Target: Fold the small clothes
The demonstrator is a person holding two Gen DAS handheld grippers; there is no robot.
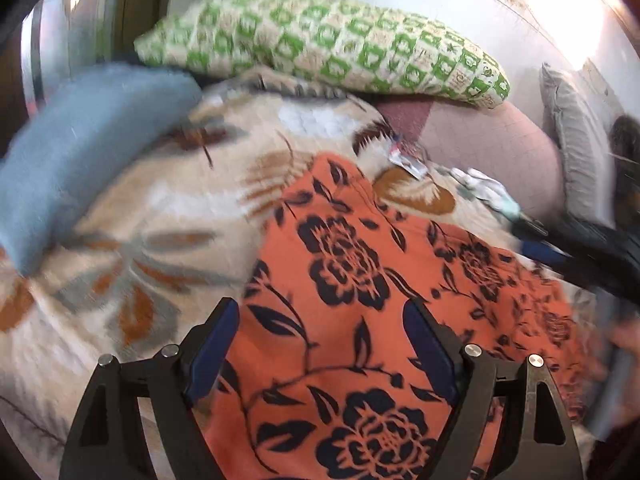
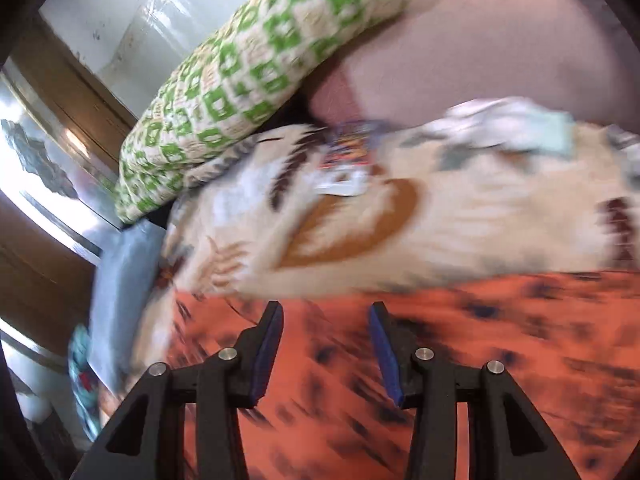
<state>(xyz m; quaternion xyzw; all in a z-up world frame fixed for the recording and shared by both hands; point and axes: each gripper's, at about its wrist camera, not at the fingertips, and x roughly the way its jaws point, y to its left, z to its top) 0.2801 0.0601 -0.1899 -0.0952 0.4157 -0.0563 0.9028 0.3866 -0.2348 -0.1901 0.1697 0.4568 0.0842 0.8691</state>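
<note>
Garment: orange floral cloth (image 1: pixel 352 280) lies flat on the patterned blanket (image 1: pixel 160 208) | Around: green checked pillow (image 1: pixel 320 44) beyond the cloth, blue cushion (image 1: pixel 80 152) to its left, small wrapper (image 1: pixel 408 162) just past its far edge (blurred) | Left gripper (image 1: pixel 320 344): released, spread wide above the cloth | Right gripper (image 2: pixel 326 344): partly apart, grasping nothing, over the cloth | Containers: none visible

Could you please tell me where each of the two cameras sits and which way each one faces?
Left wrist: sits on the left tongs, looking down along its open fingers at the orange flowered cloth on a patterned blanket; the right tongs enters at right.
Right wrist: sits on the right tongs, facing down over the same cloth, blurred; its two fingers show with a gap.
Both share the cloth, blanket, green checked pillow and blue cushion.
</note>
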